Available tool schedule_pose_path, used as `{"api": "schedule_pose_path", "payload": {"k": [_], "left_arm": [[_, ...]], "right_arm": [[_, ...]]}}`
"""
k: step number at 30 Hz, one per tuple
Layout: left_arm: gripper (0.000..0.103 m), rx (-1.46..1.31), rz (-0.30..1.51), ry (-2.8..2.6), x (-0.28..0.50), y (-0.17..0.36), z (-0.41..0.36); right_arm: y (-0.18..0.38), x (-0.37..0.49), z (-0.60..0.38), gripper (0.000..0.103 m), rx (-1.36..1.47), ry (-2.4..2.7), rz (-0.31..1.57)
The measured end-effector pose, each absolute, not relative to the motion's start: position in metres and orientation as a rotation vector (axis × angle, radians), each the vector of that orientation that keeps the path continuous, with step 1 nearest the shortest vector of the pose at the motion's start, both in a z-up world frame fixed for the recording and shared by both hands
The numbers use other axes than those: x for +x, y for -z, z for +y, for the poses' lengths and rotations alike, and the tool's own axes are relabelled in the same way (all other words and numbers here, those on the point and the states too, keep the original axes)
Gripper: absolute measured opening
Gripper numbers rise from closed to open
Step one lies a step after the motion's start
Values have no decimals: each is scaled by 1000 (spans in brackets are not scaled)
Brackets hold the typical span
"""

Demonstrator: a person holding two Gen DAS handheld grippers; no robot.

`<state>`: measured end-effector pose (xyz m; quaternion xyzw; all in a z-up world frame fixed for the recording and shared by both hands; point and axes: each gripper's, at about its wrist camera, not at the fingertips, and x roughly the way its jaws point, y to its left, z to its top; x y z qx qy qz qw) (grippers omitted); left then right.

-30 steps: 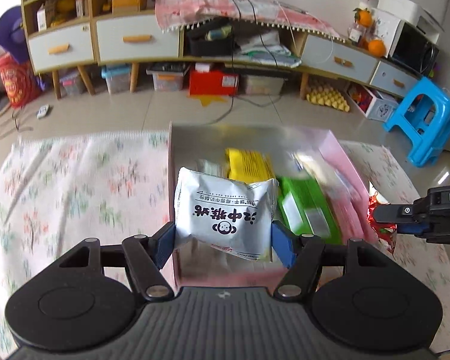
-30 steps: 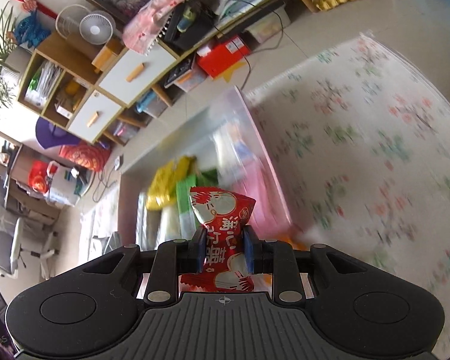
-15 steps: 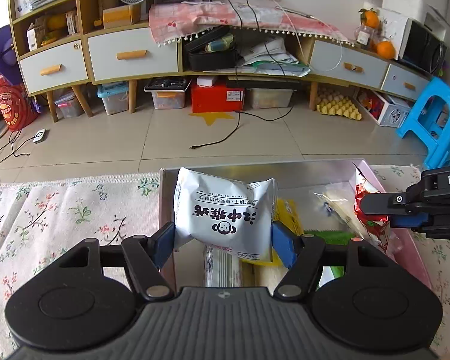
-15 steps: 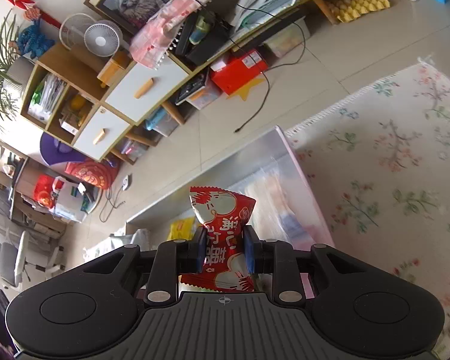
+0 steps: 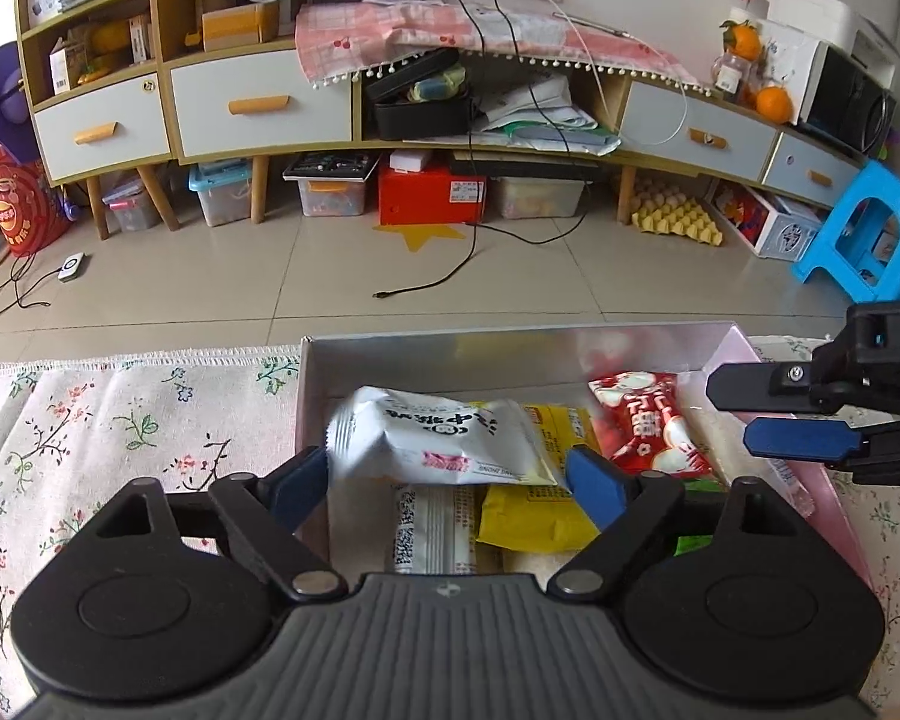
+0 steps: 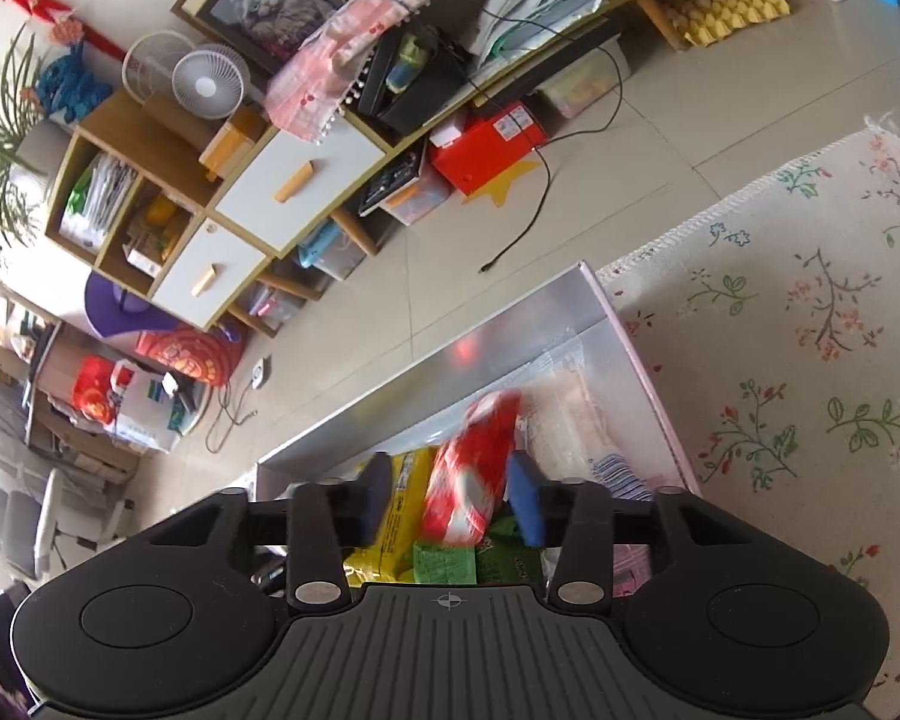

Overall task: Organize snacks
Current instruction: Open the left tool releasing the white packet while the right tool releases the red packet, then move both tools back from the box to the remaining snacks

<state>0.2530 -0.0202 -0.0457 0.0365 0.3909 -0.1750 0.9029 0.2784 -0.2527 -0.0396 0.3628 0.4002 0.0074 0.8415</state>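
Left wrist view first: your left gripper (image 5: 447,480) has its jaws spreading wide, and the white snack packet (image 5: 438,444) lies tilted between the blue pads, blurred, its left end right by the left pad and its right corner just clear of the right one (no squeeze on it that you can see). Under it sits the silver-lined box (image 5: 510,354) on the floral cloth (image 5: 120,438), with a yellow packet (image 5: 534,510) and a pale striped packet (image 5: 432,528) near you. Over to the right, the red snack packet (image 5: 648,432) rests inside the box, and your right gripper (image 5: 756,417) pokes in from the right edge, one black finger above one blue pad, apart.

Right wrist view now: your right gripper (image 6: 450,495) is opening too, pads parted, and the red snack packet (image 6: 477,468) stands tilted and blurred between them, with a clear gap to the left pad; whether the right pad touches it you cannot tell. Beneath it, inside the box (image 6: 618,324), you get the yellow packet (image 6: 405,504) on the left and a green packet (image 6: 474,561) near you. Floral cloth (image 6: 810,330) spreads off to the right.
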Motion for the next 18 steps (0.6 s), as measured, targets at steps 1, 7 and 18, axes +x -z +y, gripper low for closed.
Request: {"api": "schedule_pose_path", "payload": {"k": [1,7,18], "left_arm": [[87,75,806,364,252,45,-20],[91,90,800,370,242,37,-23],[96,99,800,368,202,24,-25]], "right_arm": [[38,277,-253,53,764,-12,843],[31,265,-255,60,757,-4,839],[-2,220,-247,76,654,-9,816]]}}
